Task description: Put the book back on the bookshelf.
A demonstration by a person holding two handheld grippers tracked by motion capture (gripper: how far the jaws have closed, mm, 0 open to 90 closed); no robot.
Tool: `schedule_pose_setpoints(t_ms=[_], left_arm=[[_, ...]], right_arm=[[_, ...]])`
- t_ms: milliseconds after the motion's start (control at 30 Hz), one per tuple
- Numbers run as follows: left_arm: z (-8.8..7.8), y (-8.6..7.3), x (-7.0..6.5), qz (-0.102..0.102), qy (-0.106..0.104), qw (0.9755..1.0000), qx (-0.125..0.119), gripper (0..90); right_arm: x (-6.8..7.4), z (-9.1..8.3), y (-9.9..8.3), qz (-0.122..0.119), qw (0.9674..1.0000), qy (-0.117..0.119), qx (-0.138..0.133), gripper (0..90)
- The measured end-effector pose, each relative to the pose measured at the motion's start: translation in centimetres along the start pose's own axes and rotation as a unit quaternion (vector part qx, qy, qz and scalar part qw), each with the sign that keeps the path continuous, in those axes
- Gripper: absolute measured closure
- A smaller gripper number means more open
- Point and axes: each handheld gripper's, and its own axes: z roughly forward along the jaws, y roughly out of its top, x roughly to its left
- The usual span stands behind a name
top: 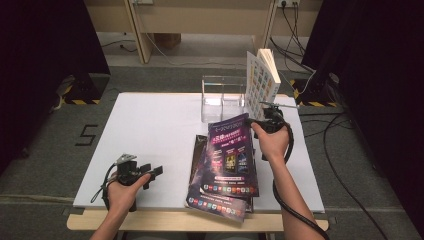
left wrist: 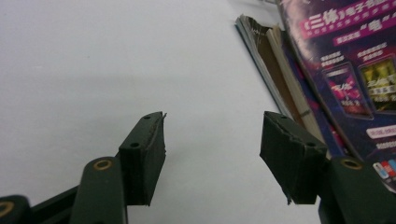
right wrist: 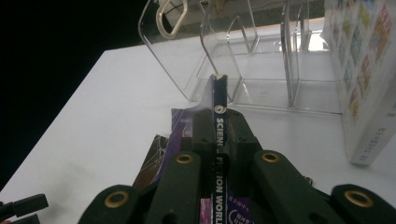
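Nearest on the left, the left gripper (top: 150,174) hovers low over bare white table (top: 150,125), its jaws spread wide with nothing between them, pointing toward the stack of magazines (top: 200,165) lying to its right. Further right, the right gripper (top: 261,119) has its jaws pinched tight on the spine of a purple magazine (top: 231,150), lifting its far edge so it tilts up off the stack, just near the clear plastic holder (top: 222,97). A pale book (top: 262,80) stands upright at the holder's right end. Judging by its thin, glossy look, the magazine is light, floppy and slippery; a grip on the stiffer spine edge seems soundest, since loose pages would sag or fan open.
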Motion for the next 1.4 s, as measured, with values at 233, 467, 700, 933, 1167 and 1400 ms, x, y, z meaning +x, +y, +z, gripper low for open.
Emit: schedule_pose_setpoints(t_ms=[233,467,700,933,1167,1400], left_arm=[[-0.1,0.0,0.1,0.003,0.005,1.0000,-0.007,39.9],[-0.1,-0.2,0.1,0.004,0.009,0.9999,-0.006,39.9],[-0.1,-0.2,0.1,0.004,0.009,0.9999,-0.007,40.0],[-0.1,-0.2,0.1,0.004,0.010,0.9999,-0.009,40.1],[-0.2,-0.2,0.1,0.005,0.009,0.9999,-0.008,40.2],[-0.2,-0.1,0.1,0.005,0.010,0.9999,-0.009,40.2]], right_arm=[[0.2,-1.0,0.4,-0.004,0.9997,-0.007,-0.024,84.6],[0.5,-1.9,0.8,-0.008,0.9988,-0.011,-0.046,84.5],[0.8,-2.9,1.3,-0.017,0.9972,-0.021,-0.070,84.6],[1.1,-3.5,1.7,-0.025,0.9944,-0.033,-0.097,84.5],[1.5,-3.8,2.0,-0.032,0.9928,-0.040,-0.109,84.5],[1.8,-4.2,2.2,-0.034,0.9912,-0.046,-0.119,84.5]])
